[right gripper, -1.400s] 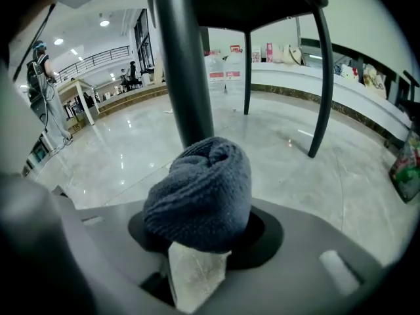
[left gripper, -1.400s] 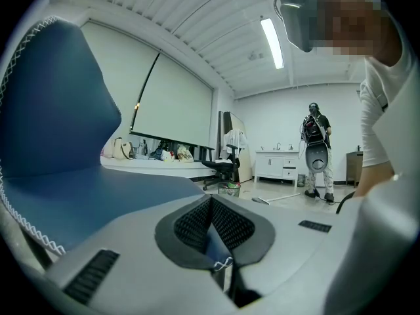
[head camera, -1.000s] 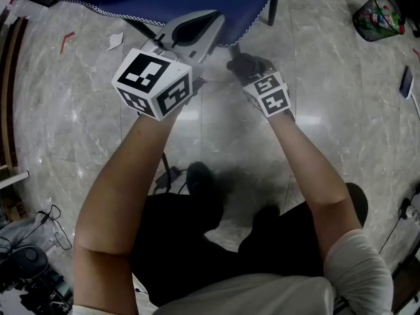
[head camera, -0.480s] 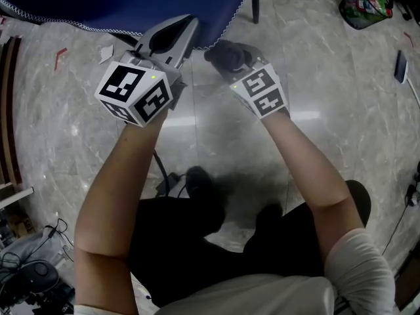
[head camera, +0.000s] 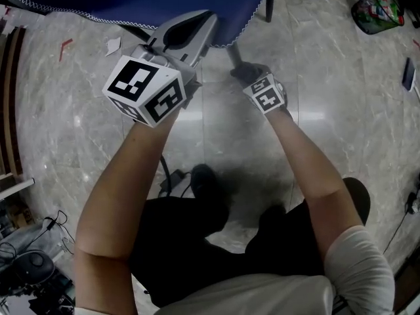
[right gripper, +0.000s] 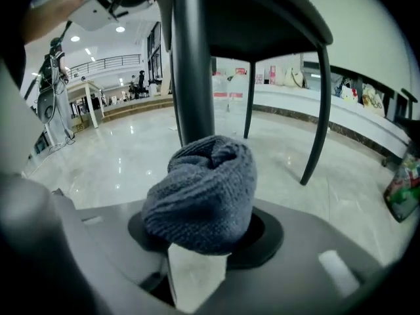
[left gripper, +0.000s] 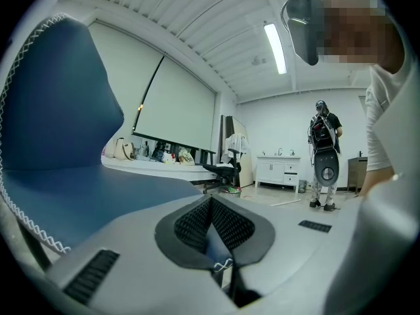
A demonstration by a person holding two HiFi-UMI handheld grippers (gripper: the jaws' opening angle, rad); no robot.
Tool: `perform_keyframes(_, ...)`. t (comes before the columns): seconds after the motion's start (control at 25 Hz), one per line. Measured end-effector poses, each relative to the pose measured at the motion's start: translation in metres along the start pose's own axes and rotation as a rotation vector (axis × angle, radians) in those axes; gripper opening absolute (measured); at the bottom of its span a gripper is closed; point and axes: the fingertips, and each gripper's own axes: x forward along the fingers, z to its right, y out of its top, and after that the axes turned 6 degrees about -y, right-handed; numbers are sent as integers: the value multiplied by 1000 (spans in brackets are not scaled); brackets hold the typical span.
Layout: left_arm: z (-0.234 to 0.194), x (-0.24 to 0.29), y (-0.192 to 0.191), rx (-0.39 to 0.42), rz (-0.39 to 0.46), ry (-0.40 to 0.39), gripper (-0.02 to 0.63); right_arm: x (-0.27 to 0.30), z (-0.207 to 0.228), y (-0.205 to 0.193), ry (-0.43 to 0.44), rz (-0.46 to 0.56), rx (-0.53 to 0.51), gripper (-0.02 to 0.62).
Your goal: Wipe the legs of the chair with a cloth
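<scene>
On glossy marble floor, beneath you:
1. Your left gripper is pinched shut on the hem of the chair's blue seat.
2. Your right gripper clamps the grey cloth, which is pressed against the near chair leg.
3. A wire bin stands far right.

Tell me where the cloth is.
Right gripper view, centre: the grey cloth sits clamped in the right gripper, pressed against the nearest black chair leg.

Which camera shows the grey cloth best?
The right gripper view: the cloth, bunched in the jaws, fills the middle by the chair leg. The head view shows a dark lump; the left gripper view, none.
</scene>
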Motion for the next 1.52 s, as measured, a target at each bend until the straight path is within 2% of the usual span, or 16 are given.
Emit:
perform_keyframes(0.24,-1,-1,0,-1,5,-25,5,39,1,-49,19,-153,40,181)
perform_keyframes(0.44,1,-2,-2,12,1,-38,5,35,-2,-46,19,-152,45,179)
perform_keyframes(0.64,0,-2,-2,21,7,-25,5,6,-2,-2,9,-36,41,176)
perform_keyframes(0.92,-2,-2,-1,11,6,8,5,-65,-5,102,17,191,24,176)
perform_keyframes(1.16,2,3,-4,69,-17,15,5,-129,-3,182,19,408,29,175)
perform_keyframes(1.24,1,2,-2,56,-6,18,5,-141,-4,196,20,435,27,175)
perform_keyframes(1.52,3,-4,12,19,62,49,5,-167,-9,203,1,476,2,172)
